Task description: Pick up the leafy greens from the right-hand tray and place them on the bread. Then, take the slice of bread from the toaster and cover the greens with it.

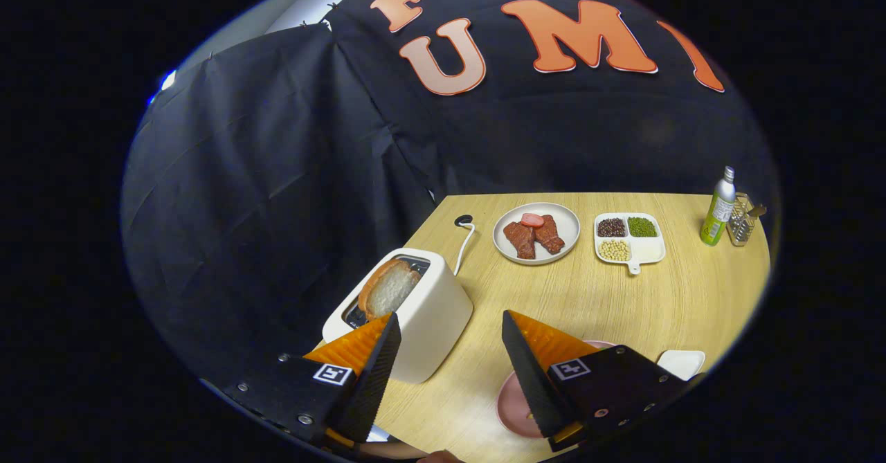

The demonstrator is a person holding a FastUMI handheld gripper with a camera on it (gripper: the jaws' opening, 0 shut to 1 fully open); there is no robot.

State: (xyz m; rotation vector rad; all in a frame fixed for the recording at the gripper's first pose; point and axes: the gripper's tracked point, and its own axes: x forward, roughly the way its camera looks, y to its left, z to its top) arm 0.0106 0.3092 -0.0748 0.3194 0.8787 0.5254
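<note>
A white toaster (429,311) stands on the wooden table (623,304) just ahead of my left finger, with a slice of bread (387,288) sticking up out of its slot. My gripper (450,328) is open and holds nothing; the toaster's right side lies between the fingers. A pink plate (516,407) shows under and beside my right finger, mostly hidden by it. A corner of a white tray (682,362) peeks out to the right of that finger. I cannot see what lies on the pink plate or the tray.
Beyond the fingers sit a white plate with brown meat pieces (536,234), a divided white dish of beans (628,238), a green bottle (718,208) and a small rack (742,221). The toaster's white cord (465,241) runs toward the wall.
</note>
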